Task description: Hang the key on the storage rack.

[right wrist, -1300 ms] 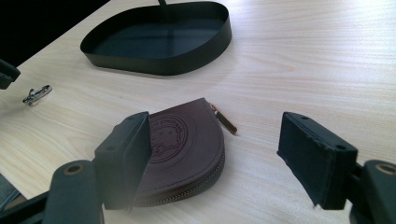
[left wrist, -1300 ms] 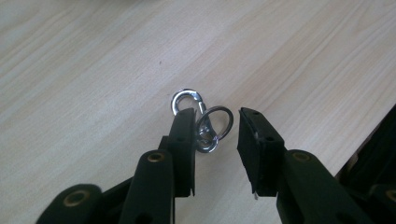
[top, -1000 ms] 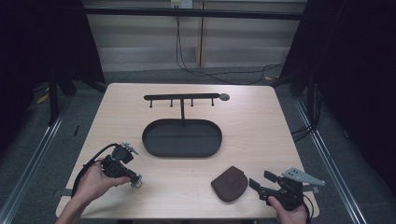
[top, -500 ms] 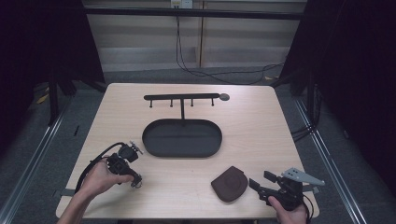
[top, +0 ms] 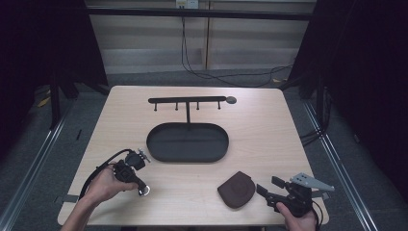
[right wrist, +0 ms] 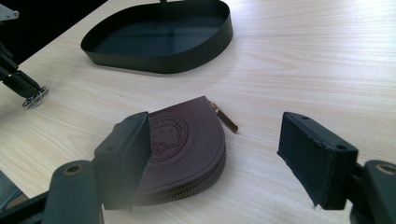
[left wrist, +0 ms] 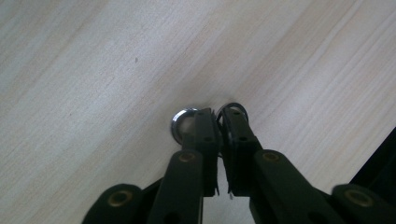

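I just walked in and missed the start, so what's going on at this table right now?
A person works at a wooden table with a gripper in each hand. The left gripper has just been closing and now pinches a small metal ring lying on the tabletop. The right gripper is open, its jaws either side of a brown leather coin pouch without pressing it. A black oval tray with a hook rack stands in the middle.
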A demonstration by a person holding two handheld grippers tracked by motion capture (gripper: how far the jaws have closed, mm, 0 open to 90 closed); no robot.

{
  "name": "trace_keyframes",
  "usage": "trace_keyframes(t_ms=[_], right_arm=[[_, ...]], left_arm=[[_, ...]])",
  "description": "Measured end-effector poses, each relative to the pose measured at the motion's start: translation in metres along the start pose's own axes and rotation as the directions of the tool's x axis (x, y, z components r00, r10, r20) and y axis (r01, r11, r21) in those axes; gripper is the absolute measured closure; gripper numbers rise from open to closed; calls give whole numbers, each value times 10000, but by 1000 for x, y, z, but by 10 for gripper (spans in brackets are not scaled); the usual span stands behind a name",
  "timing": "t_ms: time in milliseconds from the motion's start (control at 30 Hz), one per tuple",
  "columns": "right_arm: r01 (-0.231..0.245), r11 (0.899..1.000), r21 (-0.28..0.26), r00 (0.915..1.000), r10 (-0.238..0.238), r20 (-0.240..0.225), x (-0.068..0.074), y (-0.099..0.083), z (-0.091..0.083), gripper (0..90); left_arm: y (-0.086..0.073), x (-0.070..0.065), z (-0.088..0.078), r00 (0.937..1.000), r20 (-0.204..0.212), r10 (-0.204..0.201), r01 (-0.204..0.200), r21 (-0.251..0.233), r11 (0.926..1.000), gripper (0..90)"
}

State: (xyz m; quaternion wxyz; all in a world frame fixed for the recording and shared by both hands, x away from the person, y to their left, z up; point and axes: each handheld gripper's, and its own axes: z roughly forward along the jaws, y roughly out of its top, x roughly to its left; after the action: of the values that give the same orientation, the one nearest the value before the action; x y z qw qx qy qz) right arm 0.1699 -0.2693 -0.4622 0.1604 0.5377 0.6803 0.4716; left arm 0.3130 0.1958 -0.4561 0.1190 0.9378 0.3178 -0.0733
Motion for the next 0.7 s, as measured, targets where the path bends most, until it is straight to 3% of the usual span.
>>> trace_keyframes(t_ms=[333,533,700], right_arm=[[-9,10000,18,10000,9,18,0,0,0,250],[-6,10000,-47,10000,7,63,0,0,0,252],[4,10000,-17,10000,-4,63,0,0,0,251]], left_arm=[[-1,0,-11,9995,188,-267,275,-451,9986,892],[-3,2,-15,9985,21,-542,542,-430,9976,895],[-2,1,-24,9989,-172,-447,441,-370,9983,894]])
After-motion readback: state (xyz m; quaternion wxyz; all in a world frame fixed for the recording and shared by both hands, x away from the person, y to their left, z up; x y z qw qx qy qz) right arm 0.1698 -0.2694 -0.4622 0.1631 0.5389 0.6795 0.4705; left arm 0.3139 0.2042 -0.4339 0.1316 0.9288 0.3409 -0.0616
